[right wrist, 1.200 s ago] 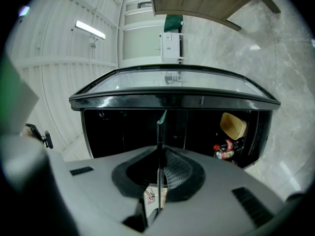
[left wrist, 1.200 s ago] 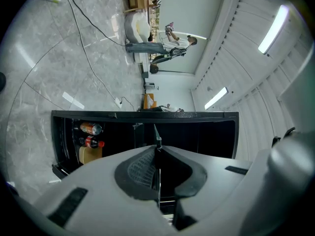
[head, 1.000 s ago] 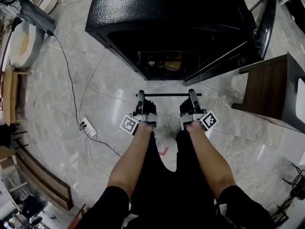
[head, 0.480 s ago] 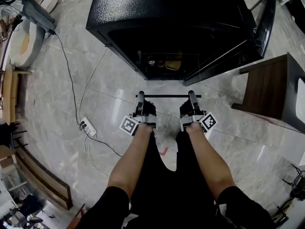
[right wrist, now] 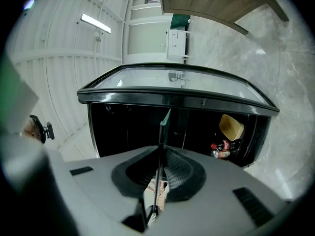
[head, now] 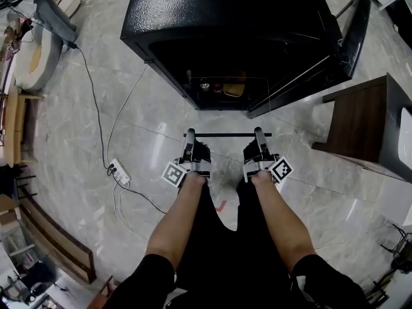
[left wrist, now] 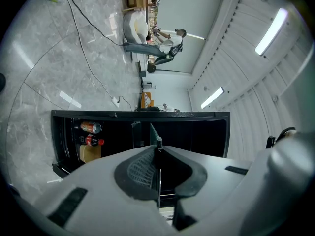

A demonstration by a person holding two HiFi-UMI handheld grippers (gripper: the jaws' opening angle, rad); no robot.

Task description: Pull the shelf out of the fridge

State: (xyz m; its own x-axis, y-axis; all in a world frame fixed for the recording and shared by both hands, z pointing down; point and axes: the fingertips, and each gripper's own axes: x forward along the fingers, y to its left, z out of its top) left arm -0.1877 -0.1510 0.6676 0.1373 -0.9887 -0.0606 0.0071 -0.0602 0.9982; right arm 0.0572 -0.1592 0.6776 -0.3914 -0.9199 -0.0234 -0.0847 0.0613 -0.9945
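One thin, flat glass shelf (head: 226, 134)

The person's bare forearms (head: 177, 214) reach out side by side toward the fridge (head: 225, 24). The left hand-held gripper (head: 190, 134) and right hand-held gripper (head: 259, 133) point level at it, each with jaws clamped on the shelf (head: 225, 134) edge.
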